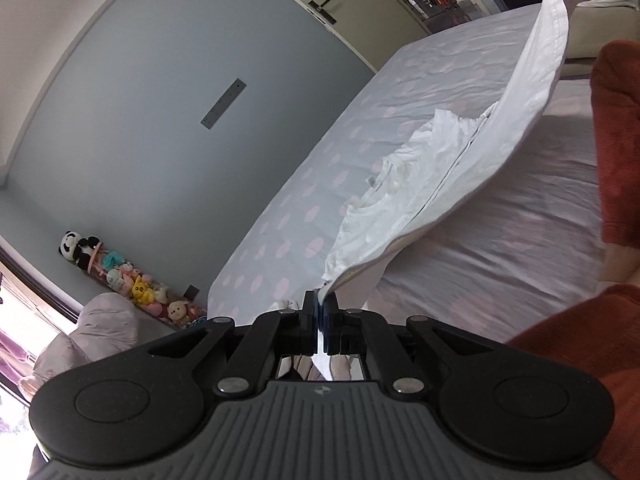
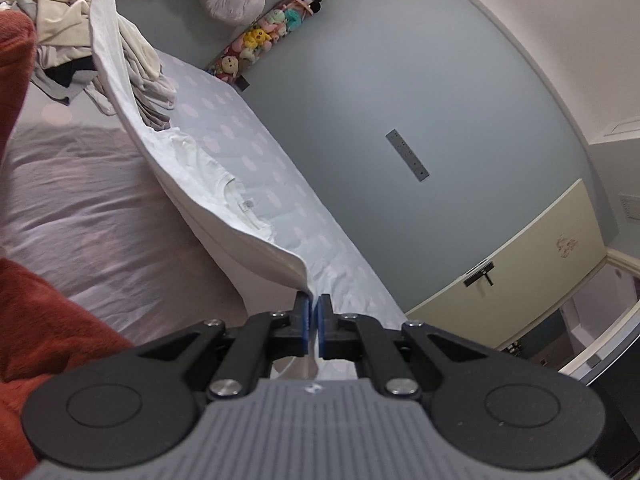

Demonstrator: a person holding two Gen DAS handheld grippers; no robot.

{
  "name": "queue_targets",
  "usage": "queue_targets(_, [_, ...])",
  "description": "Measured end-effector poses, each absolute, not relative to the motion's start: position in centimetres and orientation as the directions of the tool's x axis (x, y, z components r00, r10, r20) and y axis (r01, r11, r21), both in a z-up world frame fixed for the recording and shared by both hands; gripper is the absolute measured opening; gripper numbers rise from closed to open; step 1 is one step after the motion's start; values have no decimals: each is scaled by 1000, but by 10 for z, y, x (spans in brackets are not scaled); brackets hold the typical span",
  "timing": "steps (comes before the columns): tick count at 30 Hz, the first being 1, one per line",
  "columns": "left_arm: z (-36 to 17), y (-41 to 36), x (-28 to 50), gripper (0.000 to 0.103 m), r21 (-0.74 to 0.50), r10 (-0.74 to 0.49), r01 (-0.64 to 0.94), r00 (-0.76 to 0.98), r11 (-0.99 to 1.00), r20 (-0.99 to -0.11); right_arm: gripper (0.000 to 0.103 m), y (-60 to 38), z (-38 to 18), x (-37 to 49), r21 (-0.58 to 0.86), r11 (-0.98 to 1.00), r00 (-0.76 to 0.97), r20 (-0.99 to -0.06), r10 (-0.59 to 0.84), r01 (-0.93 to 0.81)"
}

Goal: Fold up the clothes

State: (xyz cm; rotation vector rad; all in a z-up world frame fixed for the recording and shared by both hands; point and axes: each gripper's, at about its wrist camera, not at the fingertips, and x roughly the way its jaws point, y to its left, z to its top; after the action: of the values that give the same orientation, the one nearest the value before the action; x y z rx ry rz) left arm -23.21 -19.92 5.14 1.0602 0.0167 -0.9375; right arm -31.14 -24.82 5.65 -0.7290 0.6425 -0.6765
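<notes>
While both jaws are clenched on cloth, a white T-shirt (image 1: 500,152) hangs stretched between them above the bed (image 1: 304,200); the left hand-held gripper (image 1: 321,312) pinches one corner of the hem, and the right hand-held gripper (image 2: 313,316) pinches the opposite corner, its blue pads nearly together with the fabric edge between them; the garment sags in a long curve between the two grips, its lower part with the neckline and a small label (image 2: 248,203) lying crumpled on the bed's pale sheet with pink spots; in the right wrist view a heap of other clothes (image 2: 64,44) lies farther up the bed, behind the lifted shirt; an orange sleeve (image 1: 616,132) fills the frame edge on the person's side; a row of plush toys (image 1: 132,280) rests along the grey-blue wall (image 1: 140,120), near a quilted pink bundle (image 1: 92,336).
</notes>
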Motion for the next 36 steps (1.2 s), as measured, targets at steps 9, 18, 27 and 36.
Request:
queue_targets(9, [60,-180,-257,1,741,-649,653,633,156,-421,4,-213,73,-351,-805,510,623,-238,-745,302])
queue_targets(18, [60,-202,-237,1,751,-635,648,636,129,-440,4,-231,71,-333,-817,507,619,-253,-743,276])
queue_targets(27, [70,-241,-189,1,695,-633,710,591,114,-500,4,-290,80,-290,-810,534,624,-292,-724,241])
queue_targets(36, [69,-302,-124,1,674,-603,733,579,91,-549,4,-369,92,-230,-770,589,619,-344,-706,244])
